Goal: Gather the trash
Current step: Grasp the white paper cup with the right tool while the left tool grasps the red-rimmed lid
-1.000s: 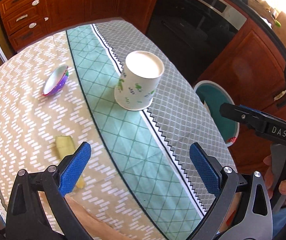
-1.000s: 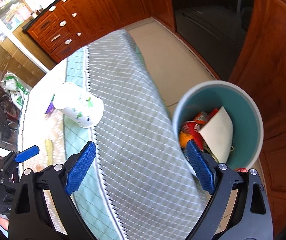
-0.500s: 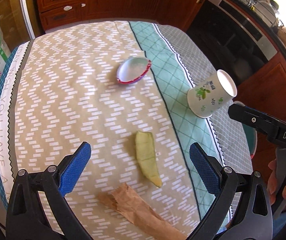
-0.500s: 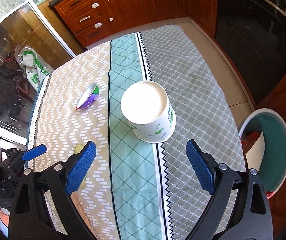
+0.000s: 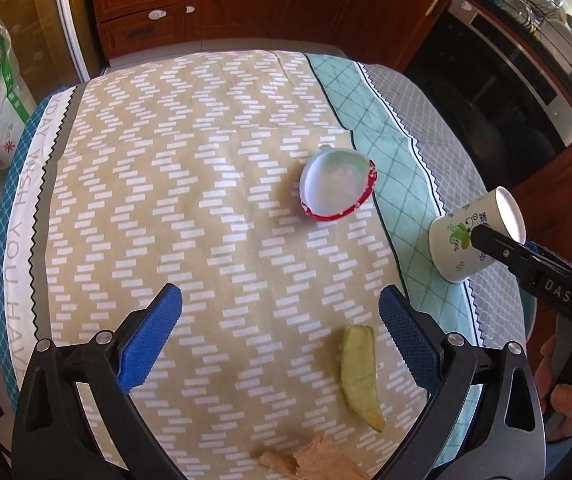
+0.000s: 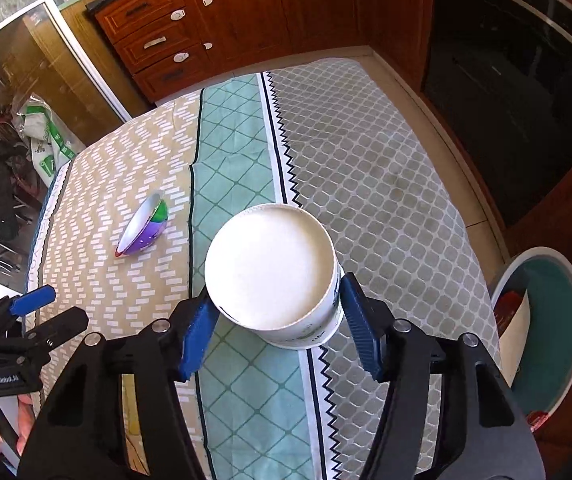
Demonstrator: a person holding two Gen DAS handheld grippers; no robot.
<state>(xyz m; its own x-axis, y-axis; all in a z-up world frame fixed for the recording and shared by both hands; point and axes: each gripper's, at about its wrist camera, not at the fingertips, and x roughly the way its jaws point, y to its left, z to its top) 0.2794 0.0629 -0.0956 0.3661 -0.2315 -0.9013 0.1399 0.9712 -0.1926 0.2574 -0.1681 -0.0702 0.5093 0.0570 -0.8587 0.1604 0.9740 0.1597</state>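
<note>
We've got the right gripper (image 6: pixel 275 326) w/ jaws just closing round the upturned paper cup (image 6: pixel 273 276), mid-frame on the tablecloth (image 6: pixel 366 168); pads at its sides, looks clamped. Left gripper (image 5: pixel 281 336) hangs wide apart, empty, fruit peel (image 5: pixel 360 372) lower right. Risk: squeezing too hard crushes the thin wall, or the cup slips before reaching the bin (image 6: pixel 566 320) at right edge.

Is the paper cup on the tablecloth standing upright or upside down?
Upside down. The paper cup rests on its wider rim, with its flat white base facing up, between the right gripper's pads.
</note>
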